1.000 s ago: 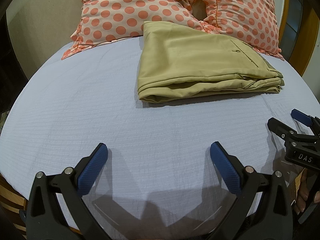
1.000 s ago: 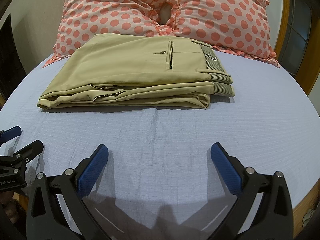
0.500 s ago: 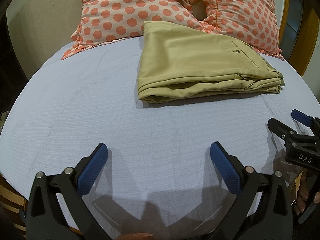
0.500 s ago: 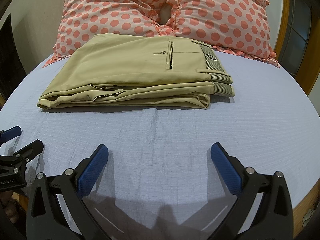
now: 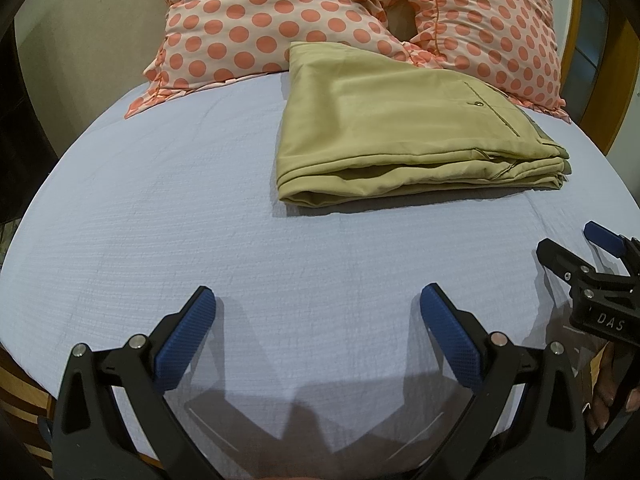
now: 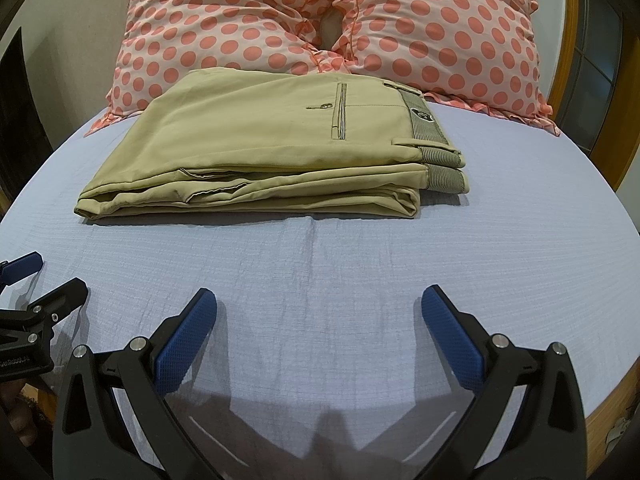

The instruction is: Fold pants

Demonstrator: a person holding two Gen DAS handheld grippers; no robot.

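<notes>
Khaki pants point(image 6: 280, 148) lie folded into a compact stack on the pale blue bedsheet point(image 5: 168, 216), their far edge touching two polka-dot pillows point(image 6: 432, 28) at the head of the bed. From the right wrist view the stack sits at twelve o'clock, waistband and back pocket uppermost; from the left wrist view it sits nearer one o'clock. I hold the left gripper point(image 5: 316, 320) and the right gripper point(image 6: 318, 320) side by side near the foot of the bed, well apart from the cloth, each with its blue pads spread wide and nothing between them.

I judge the folding itself done — layers squared, edges roughly aligned, no leg trailing loose. What remains, if anything, is a tidy-up: the lower layers on the stack's near edge bulge a little, and pressing them flat would call for a reach forward toward twelve o'clock with both tools. Otherwise the next move is simply to leave it alone.

No containers show in either view — no basket, drawer or box — so the pants rest only on the sheet.
</notes>
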